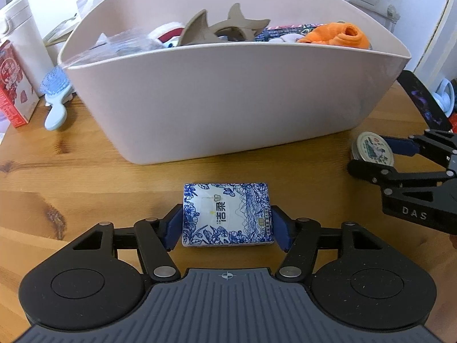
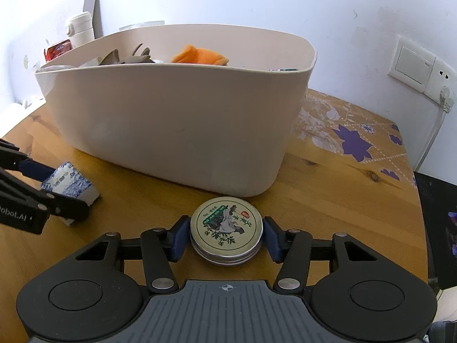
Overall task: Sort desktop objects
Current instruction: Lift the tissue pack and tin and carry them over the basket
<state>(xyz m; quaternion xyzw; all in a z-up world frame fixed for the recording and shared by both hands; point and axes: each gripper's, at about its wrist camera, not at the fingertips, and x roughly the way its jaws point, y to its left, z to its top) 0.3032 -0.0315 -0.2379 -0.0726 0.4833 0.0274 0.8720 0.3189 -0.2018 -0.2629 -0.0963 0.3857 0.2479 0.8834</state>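
My left gripper [image 1: 227,223] is shut on a blue-and-white tissue pack [image 1: 227,214], held low over the wooden table in front of the beige bin [image 1: 228,103]. My right gripper [image 2: 226,235] is shut on a round tin [image 2: 226,230] with a plant picture on its lid, also just in front of the bin [image 2: 171,125]. The tin [image 1: 372,146] and right gripper show at the right of the left wrist view. The tissue pack [image 2: 68,184] shows at the left of the right wrist view. The bin holds an orange cloth [image 1: 337,35], a brown hair claw [image 1: 225,27] and other items.
A light blue hairbrush [image 1: 55,97], a red-and-white carton [image 1: 12,85] and a white bottle [image 1: 20,37] stand left of the bin. A flowered cloth [image 2: 351,134] covers the table's right part. A wall switch [image 2: 414,65] is on the right.
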